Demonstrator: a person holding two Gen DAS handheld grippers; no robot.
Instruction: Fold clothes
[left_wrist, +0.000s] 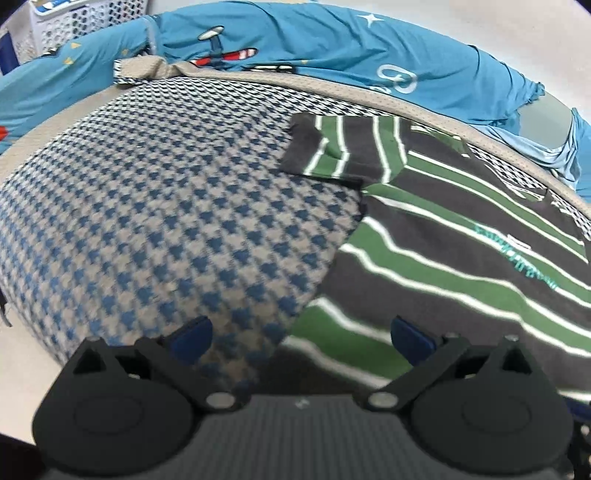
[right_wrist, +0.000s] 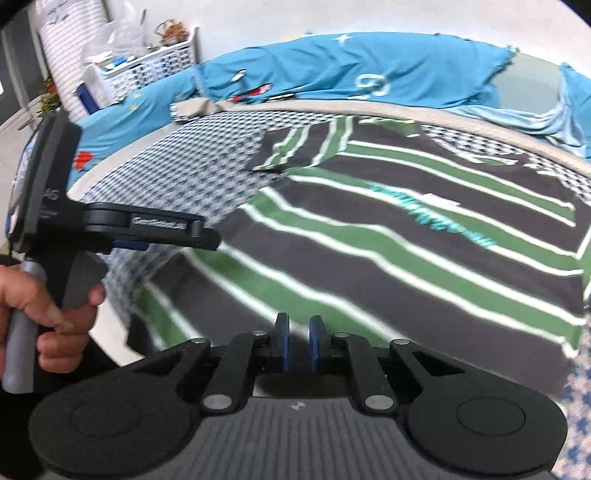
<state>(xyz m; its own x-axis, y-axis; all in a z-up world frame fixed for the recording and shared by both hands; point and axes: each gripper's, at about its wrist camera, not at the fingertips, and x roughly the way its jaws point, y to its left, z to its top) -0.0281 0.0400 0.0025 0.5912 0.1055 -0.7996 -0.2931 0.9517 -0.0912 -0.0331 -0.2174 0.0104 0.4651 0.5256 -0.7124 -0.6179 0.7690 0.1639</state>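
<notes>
While a checked mat covers the surface, the striped shirt lies flat, centre-right. Blue sheet and white basket sit upper left. Left gripper spread, empty; right gripper nearly closed, pinching nothing.

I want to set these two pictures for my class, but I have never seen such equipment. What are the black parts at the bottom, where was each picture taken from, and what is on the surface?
A person holds a tool in each hand, a hand-held gripper with two blue-padded fingers. Each carries a camera looking along its fingers, so each picture is that tool's own view. The left hand-held gripper is open and empty. The right hand-held gripper is nearly shut, with nothing visibly between its pads. Its view also shows the person's hand gripping the left tool. A green, black and white striped shirt lies spread on a blue checked cloth. Behind lies a blue printed sheet.
</notes>
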